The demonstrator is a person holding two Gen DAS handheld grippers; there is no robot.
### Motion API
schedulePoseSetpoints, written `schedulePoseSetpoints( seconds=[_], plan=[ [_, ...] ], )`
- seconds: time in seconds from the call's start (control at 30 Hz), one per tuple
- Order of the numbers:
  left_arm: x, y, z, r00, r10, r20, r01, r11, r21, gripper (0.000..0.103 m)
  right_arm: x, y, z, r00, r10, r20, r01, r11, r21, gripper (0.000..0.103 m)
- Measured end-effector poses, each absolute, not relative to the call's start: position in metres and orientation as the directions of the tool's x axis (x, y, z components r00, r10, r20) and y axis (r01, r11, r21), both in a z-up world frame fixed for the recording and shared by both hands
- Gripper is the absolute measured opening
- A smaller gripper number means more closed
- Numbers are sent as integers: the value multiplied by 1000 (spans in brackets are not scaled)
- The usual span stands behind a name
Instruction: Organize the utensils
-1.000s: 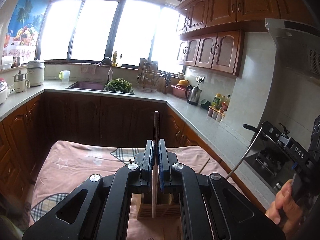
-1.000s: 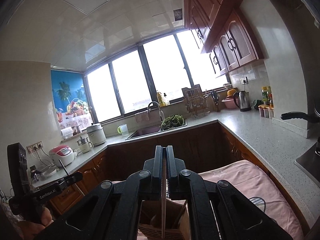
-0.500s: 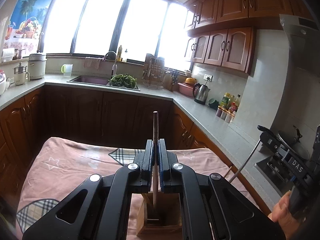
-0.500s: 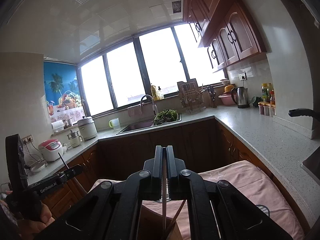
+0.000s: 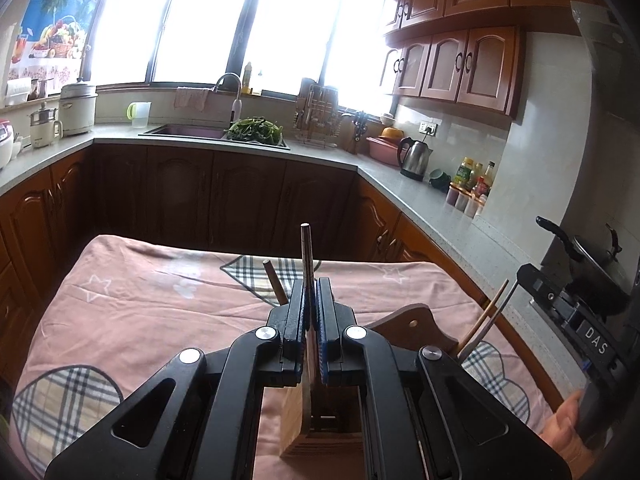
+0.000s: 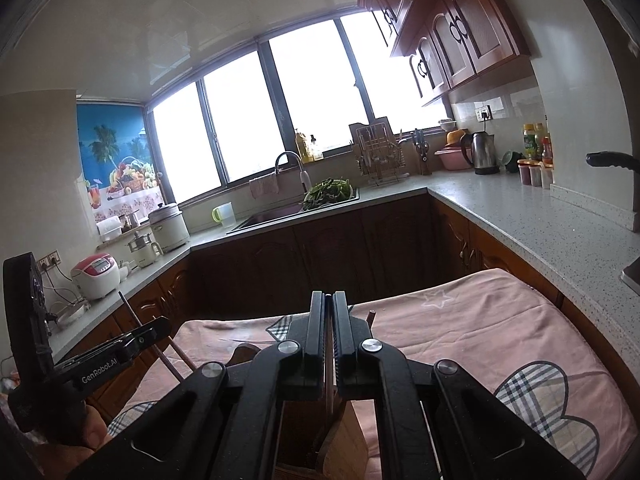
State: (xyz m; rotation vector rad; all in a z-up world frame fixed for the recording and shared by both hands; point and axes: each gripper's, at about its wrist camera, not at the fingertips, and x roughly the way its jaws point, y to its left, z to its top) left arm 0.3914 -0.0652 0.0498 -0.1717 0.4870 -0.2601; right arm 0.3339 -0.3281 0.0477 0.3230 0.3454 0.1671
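My left gripper [image 5: 311, 286] is shut on a dark wooden chopstick [image 5: 306, 252] that stands upright, its lower end inside a wooden utensil holder [image 5: 316, 424] on the pink tablecloth [image 5: 140, 312]. My right gripper [image 6: 329, 300] is shut on another chopstick [image 6: 329, 384], its lower end down in the same holder [image 6: 320, 440]. In the left wrist view the right gripper [image 5: 568, 320] shows at the right edge with its stick [image 5: 486, 322]. A further stick [image 5: 274, 280] leans behind my left fingers. A brown wooden board [image 5: 412, 330] lies by the holder.
The table stands in a U-shaped kitchen with dark wood cabinets. The counter holds a sink [image 5: 188, 132] with greens, a kettle [image 5: 416, 156], bottles [image 5: 472, 180], a rice cooker [image 6: 98, 276]. A wok [image 5: 592, 256] sits on the stove at the right.
Both grippers have come down toward the table, lowering their chopsticks into the holder. The views tilted down, so more of the tablecloth shows.
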Motion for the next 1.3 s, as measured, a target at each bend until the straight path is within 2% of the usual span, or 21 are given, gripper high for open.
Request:
schedulePoseSetpoints(
  seconds=[0.47,0.67,0.77,0.83,0.9,0.97,1.03,1.07,1.1,1.13,1.17,1.3],
  plan=[
    [394,-71,42,831,-291,-473,207,953,-224,4,343,-340,39,911,223,-346,-83,923,375,5],
    [393,-69,44,825,-290,-484,200,953,-229,5,341,-341,42,911,226,-344,-81,918,388,9],
    [391,-67,45,825,-284,-488,192,954,-231,16,339,-343,44,912,228,-342,-79,914,399,11],
    [389,-66,47,829,-277,-486,182,955,-234,38,335,-345,46,913,229,-337,-78,910,406,23],
    [385,-65,49,834,-274,-478,181,956,-233,40,330,-347,50,917,234,-322,-84,905,418,48],
    [382,-65,51,832,-278,-479,185,955,-233,45,324,-349,53,920,238,-311,-87,899,430,50],
    [376,-63,53,833,-279,-478,184,954,-237,60,319,-351,54,918,254,-306,-95,887,452,56],
    [372,-62,55,835,-280,-473,185,954,-238,64,316,-352,55,917,262,-302,-98,880,465,68],
    [367,-61,56,838,-274,-471,181,955,-234,73,312,-354,56,917,269,-295,-103,874,475,78],
    [361,-59,57,843,-267,-467,177,958,-228,80,307,-355,57,920,271,-284,-108,870,481,82],
    [354,-57,58,848,-262,-461,174,959,-223,81,301,-355,57,923,269,-275,-110,869,483,87],
    [331,-48,56,846,-256,-467,165,960,-228,84,279,-358,57,925,268,-268,-108,864,492,89]
  ],
)
